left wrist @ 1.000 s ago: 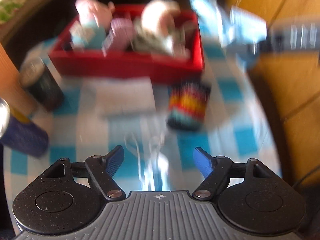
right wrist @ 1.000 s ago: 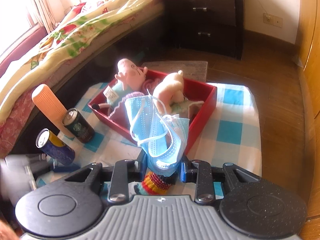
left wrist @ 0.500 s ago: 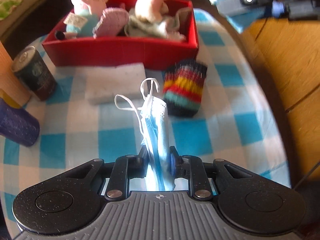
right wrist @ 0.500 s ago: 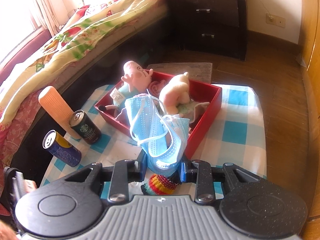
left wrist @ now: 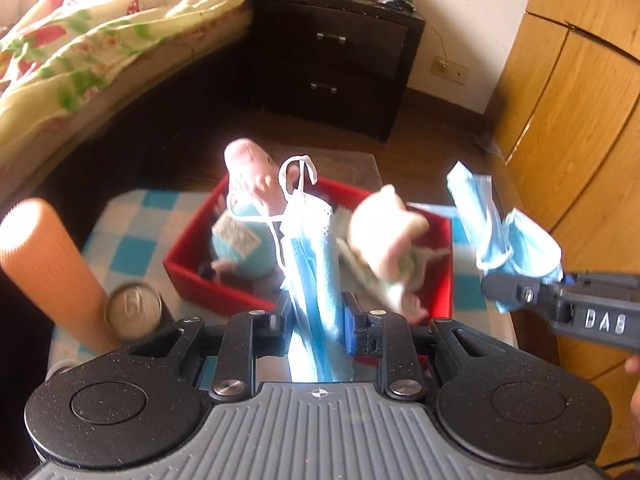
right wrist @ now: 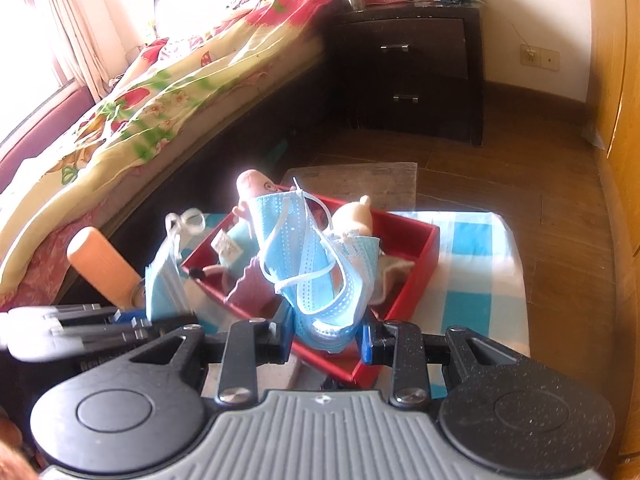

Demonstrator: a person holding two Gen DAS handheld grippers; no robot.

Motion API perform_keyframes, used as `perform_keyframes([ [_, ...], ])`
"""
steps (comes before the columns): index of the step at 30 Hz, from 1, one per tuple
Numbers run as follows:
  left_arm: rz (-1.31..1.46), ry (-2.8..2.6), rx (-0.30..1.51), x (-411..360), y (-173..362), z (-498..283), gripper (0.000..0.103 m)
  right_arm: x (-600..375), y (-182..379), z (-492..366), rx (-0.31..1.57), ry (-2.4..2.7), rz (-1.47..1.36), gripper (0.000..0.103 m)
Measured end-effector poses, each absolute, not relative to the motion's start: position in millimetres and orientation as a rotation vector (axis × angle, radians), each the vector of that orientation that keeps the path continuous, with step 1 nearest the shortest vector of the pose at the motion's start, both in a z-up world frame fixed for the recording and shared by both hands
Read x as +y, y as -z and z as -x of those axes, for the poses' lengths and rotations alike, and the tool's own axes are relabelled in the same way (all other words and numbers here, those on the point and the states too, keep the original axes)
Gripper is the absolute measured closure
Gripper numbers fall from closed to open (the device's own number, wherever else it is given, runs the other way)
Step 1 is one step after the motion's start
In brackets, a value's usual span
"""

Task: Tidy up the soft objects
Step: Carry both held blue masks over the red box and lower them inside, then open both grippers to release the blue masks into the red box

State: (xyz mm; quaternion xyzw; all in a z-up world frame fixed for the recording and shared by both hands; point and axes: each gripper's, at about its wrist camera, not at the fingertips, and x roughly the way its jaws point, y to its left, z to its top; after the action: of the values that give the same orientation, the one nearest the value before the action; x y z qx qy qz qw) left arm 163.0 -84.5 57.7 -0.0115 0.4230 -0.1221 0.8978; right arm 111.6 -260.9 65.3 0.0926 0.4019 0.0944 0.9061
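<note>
Left tongs [left wrist: 316, 316] easing slightly but pinching 1 mask [left wrist: 316, 248], right tongs [right wrist: 326, 346] clamp another mask [right wrist: 320, 264]; both lifted to clear tray [right wrist: 416, 276] wall.

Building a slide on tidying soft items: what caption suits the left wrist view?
Left tool lifts a folded blue face mask above the red tray of plush toys.
</note>
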Motion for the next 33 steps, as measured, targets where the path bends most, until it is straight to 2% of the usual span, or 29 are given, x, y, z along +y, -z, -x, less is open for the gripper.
perform_keyframes([
  [7, 0.030, 0.254, 0.852, -99, -60, -214, 0.079, -254, -54, -150, 0.862, -0.164, -0.186, 0.094],
  [17, 0.026, 0.235, 0.901, -105, -25, -260, 0.074, -243, -25, -188, 0.928, -0.141, -0.122, 0.094],
  [20, -0.001, 0.241, 0.907, -111, -15, -267, 0.061, -246, -18, -194, 0.942, -0.133, -0.132, 0.092],
  [22, -0.018, 0.233, 0.905, -115, -12, -269, 0.047, -250, -15, -197, 0.941, -0.119, -0.147, 0.088],
  [24, -0.033, 0.231, 0.905, -118, -9, -269, 0.040, -253, -15, -199, 0.938, -0.105, -0.165, 0.074],
  [27, -0.041, 0.222, 0.910, -117, -10, -268, 0.026, -254, -15, -199, 0.941, -0.096, -0.163, 0.067],
  [33, -0.057, 0.210, 0.894, -112, -26, -253, 0.020, -256, -18, -190, 0.952, -0.084, -0.153, 0.059],
])
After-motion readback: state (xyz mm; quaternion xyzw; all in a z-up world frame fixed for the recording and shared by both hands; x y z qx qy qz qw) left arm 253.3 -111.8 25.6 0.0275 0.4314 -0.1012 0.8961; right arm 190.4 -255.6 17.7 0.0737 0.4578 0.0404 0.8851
